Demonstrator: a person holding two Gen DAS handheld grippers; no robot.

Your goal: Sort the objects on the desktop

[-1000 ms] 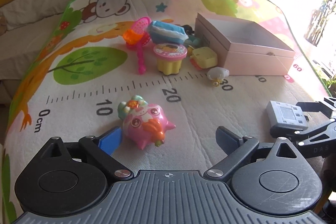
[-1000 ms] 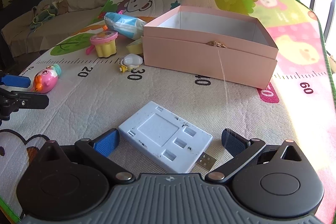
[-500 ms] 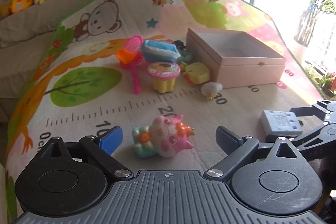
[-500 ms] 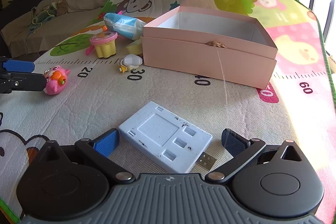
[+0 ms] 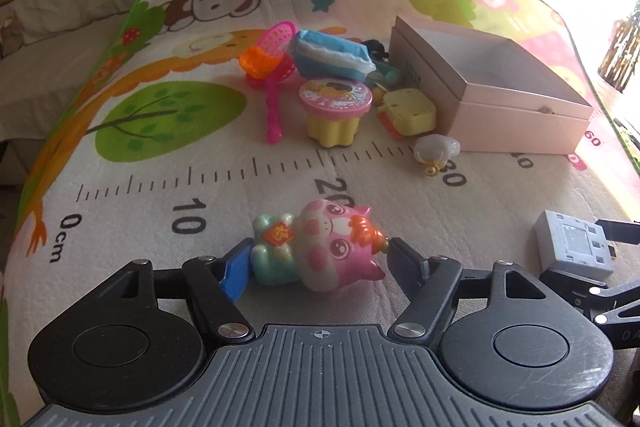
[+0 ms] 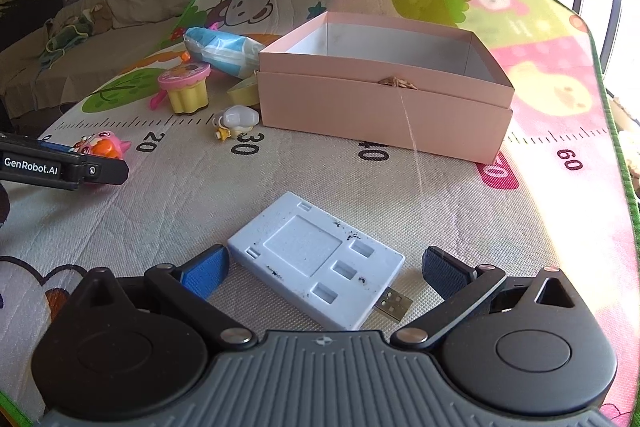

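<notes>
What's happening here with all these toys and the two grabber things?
Someone is tidying toys off a play mat using a hand-held gripper in each hand. The left gripper has just been closing around a pink pig toy, which lies between its jaws; both pads appear to touch it. The right gripper sits open around a flat white USB gadget without squeezing it. The pink box looks empty, and other toys lie beside it.
</notes>
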